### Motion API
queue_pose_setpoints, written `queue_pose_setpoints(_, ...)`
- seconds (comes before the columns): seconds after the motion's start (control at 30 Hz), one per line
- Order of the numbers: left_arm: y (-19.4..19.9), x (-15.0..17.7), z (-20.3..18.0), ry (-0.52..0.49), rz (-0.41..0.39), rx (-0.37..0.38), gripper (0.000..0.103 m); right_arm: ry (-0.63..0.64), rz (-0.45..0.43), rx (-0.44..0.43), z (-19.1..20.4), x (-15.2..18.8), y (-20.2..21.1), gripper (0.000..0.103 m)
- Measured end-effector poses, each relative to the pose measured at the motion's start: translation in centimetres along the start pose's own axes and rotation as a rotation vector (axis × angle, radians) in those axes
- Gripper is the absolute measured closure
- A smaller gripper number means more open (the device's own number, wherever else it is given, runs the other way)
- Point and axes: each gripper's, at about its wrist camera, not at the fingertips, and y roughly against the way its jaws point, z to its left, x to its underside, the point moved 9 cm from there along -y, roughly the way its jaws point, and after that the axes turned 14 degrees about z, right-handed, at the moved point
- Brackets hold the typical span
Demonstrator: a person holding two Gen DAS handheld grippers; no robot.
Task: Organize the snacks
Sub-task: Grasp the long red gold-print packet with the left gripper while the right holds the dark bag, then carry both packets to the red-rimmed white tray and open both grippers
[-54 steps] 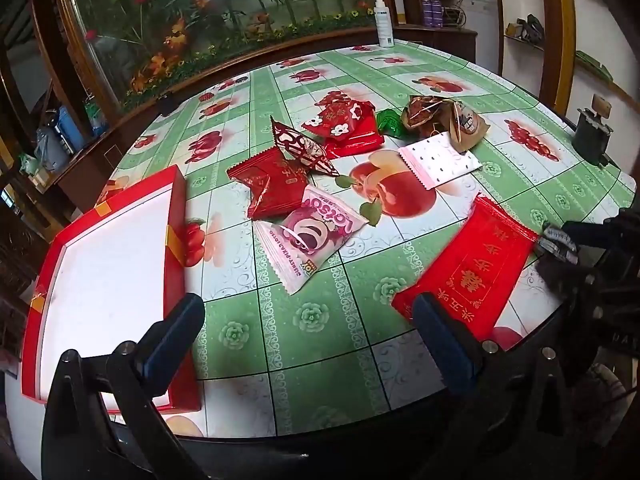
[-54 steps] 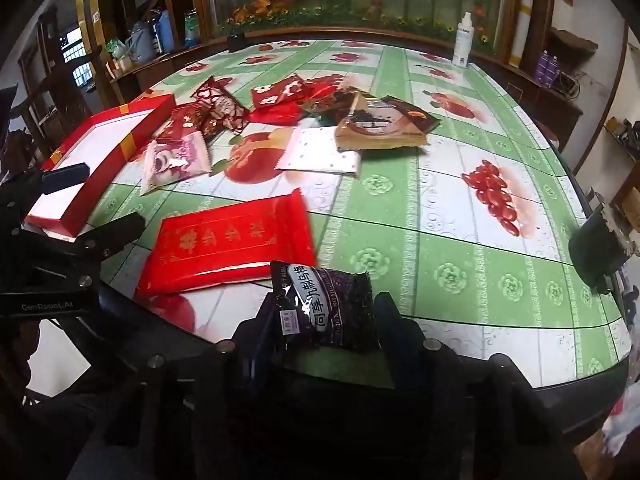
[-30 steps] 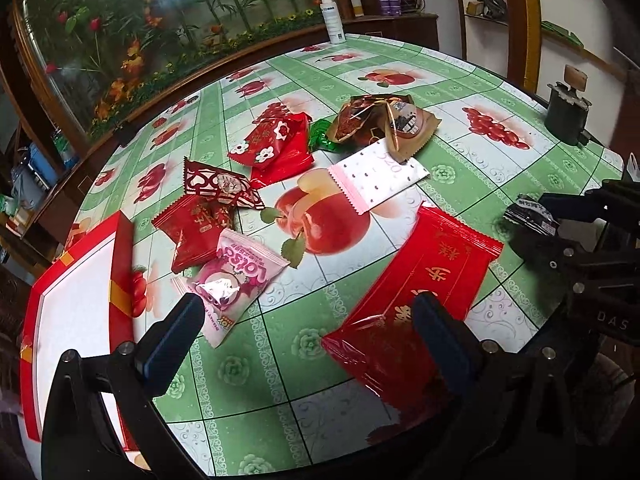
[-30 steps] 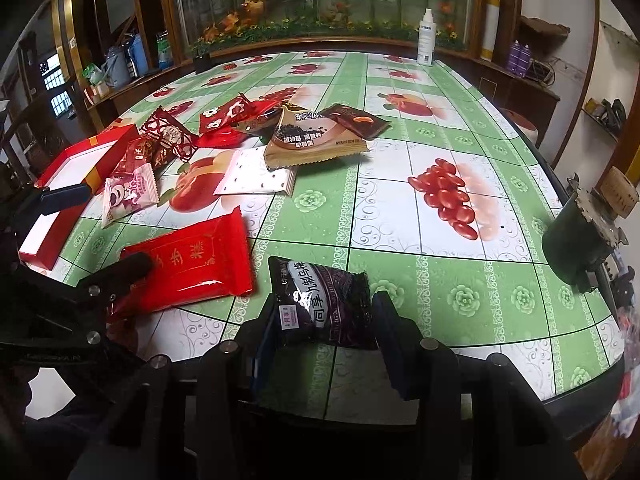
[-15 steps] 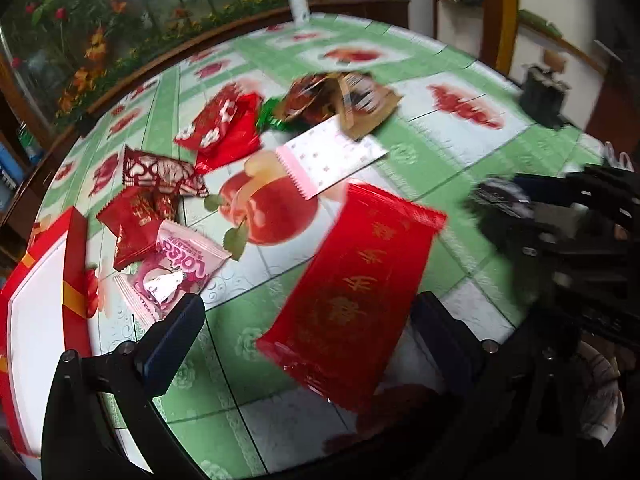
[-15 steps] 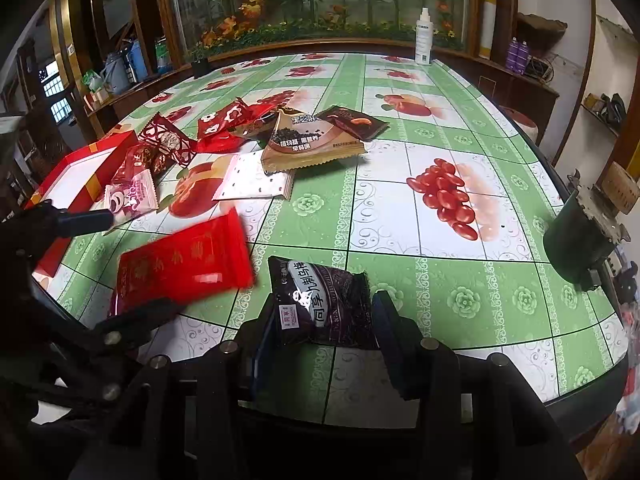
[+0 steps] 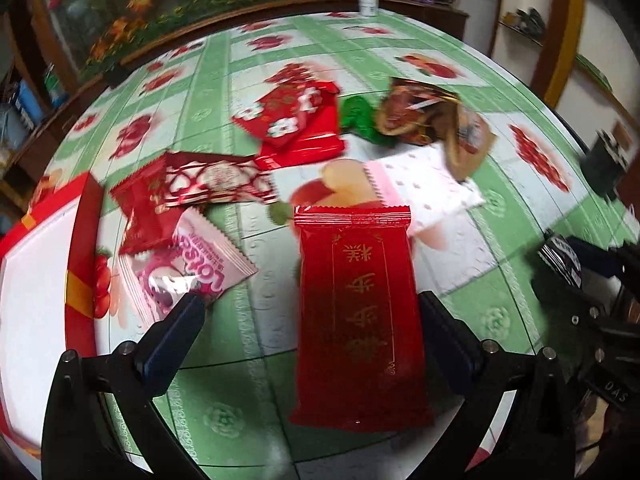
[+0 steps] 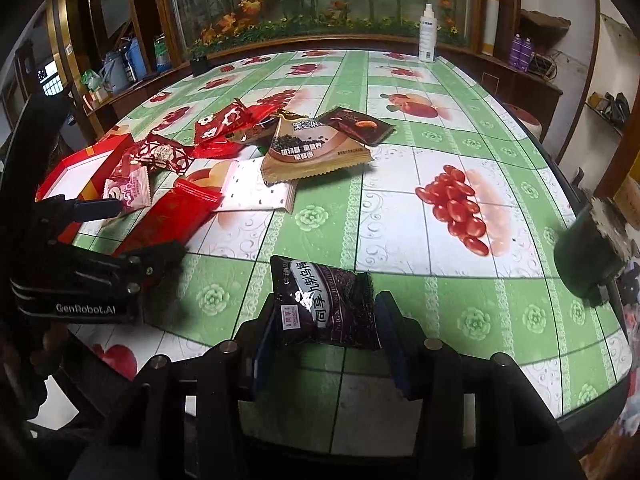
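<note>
Left wrist view: round desk (image 7: 248, 360) under a green-and-white fruit-print cloth. Snacks lie scattered across its middle: a pink Lotso packet (image 7: 188, 268), dark red wrappers just behind it, a white dotted packet (image 7: 424, 192), a brown pouch (image 7: 460, 136) further back. A red-rimmed white box (image 7: 80, 240) sits at the left edge. A long red packet with gold lettering (image 7: 360, 320) lies flat between the fingers of the left hand-held gripper (image 7: 308, 316), nearer the right finger; the jaws stand wide, pads not touching it. The picture is blurred.

Right wrist view: the right hand-held gripper (image 8: 324, 312) is closed partway on a dark plum-candy packet (image 8: 324, 304), both pads against its sides, near the desk's front edge. The jaws have just been easing open slightly, packet between them. Left of it, the other hand-held gripper straddles the red packet. A white spray bottle (image 8: 427, 34) stands at the far rim.
</note>
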Motion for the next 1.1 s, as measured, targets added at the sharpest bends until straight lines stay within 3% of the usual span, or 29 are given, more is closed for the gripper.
queue_pose_setpoints(0.17,-0.8,-0.4,2.1,0.103,0.043,0.051,0.0,0.028,0.013,0.001,1.0,-1.0,-0.6,0.052)
queue_pose_setpoints(0.3,-1.2,-0.4,3.2,0.147,0.054,0.042,0.0,0.038,0.026,0.003,1.7,-1.5,-1.1,0.048)
queue_pose_setpoints(0.4,-1.2,-0.4,3.2,0.14,0.056,0.05,0.0,0.041,0.036,-0.001,1.7,-1.3,-1.1,0.048)
queue_pose_setpoints(0.6,-0.9,0.1,2.3,0.119,0.07,0.066,0.0,0.056,0.05,0.013,2.0,-0.8,-1.1,0.035)
queue_pose_setpoints(0.73,-0.7,-0.1,1.8,0.111,0.048,0.064,0.0,0.049,0.034,0.018,1.9,-1.0,-1.1,0.037)
queue_pose_setpoints(0.8,-0.5,-0.2,1.6,0.101,0.029,0.069,0.005,0.047,0.032,0.027,1.8,-0.9,-1.0,0.042)
queue_pose_setpoints(0.87,0.0,-0.4,1.6,0.089,-0.006,0.076,0.027,0.046,0.024,0.037,1.6,-1.0,-0.9,0.055)
queue_pose_setpoints(0.97,0.4,-0.6,1.3,0.056,-0.028,0.086,0.047,0.033,0.024,0.032,1.3,-1.1,-0.8,0.058)
queue_pose_setpoints(1.1,0.7,-0.5,1.5,0.04,-0.043,0.106,0.053,0.025,0.021,0.014,1.4,-1.1,-0.7,0.062)
